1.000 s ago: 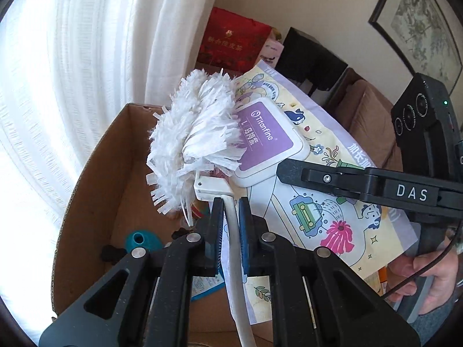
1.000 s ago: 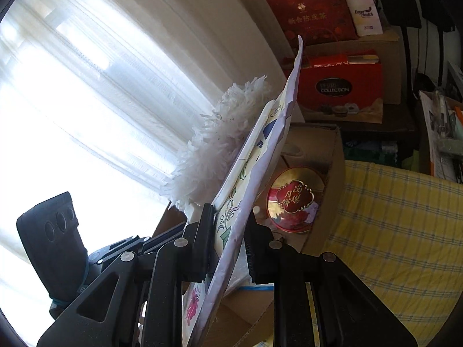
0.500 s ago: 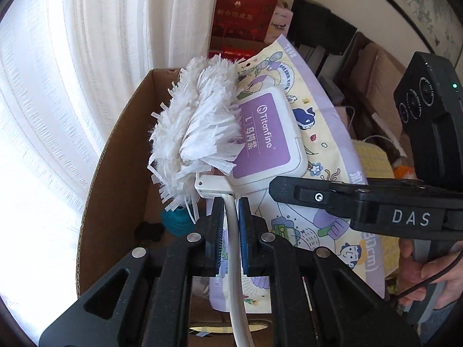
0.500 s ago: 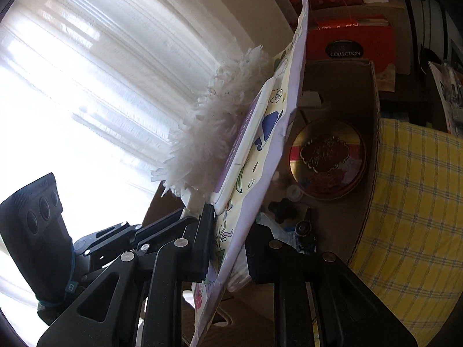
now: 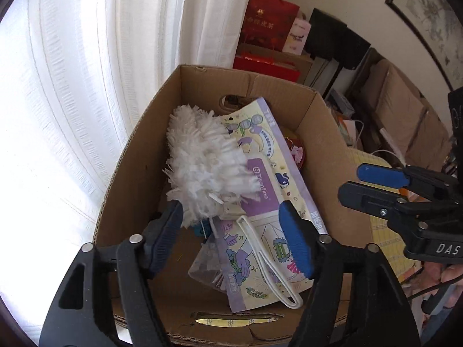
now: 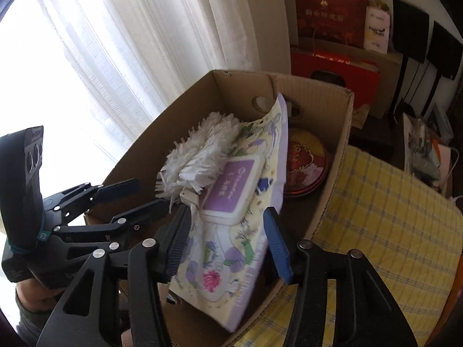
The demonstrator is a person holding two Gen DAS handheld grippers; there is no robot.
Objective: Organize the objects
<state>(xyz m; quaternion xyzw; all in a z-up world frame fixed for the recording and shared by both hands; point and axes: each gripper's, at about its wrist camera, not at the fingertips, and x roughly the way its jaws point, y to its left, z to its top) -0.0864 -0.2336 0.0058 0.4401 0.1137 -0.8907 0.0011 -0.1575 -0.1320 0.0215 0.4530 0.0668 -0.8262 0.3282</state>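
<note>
A white fluffy duster with a white loop handle and a cartoon-printed wipes pack with a purple lid lie leaning inside the open cardboard box. My left gripper hovers over the box, its jaws opening, the duster's handle below and between them, untouched. My right gripper is also opening, the wipes pack standing between its pads without being pressed. The duster rests against the pack. Each gripper shows in the other's view: the right gripper and the left gripper.
A red round tin lies in the box behind the pack. A yellow checked cloth covers the surface right of the box. Red gift bags stand behind it. White curtains hang at the left.
Both grippers were shut, the left on the duster's handle and the right on the wipes pack; both have let go. Duster and pack have dropped into the box.
</note>
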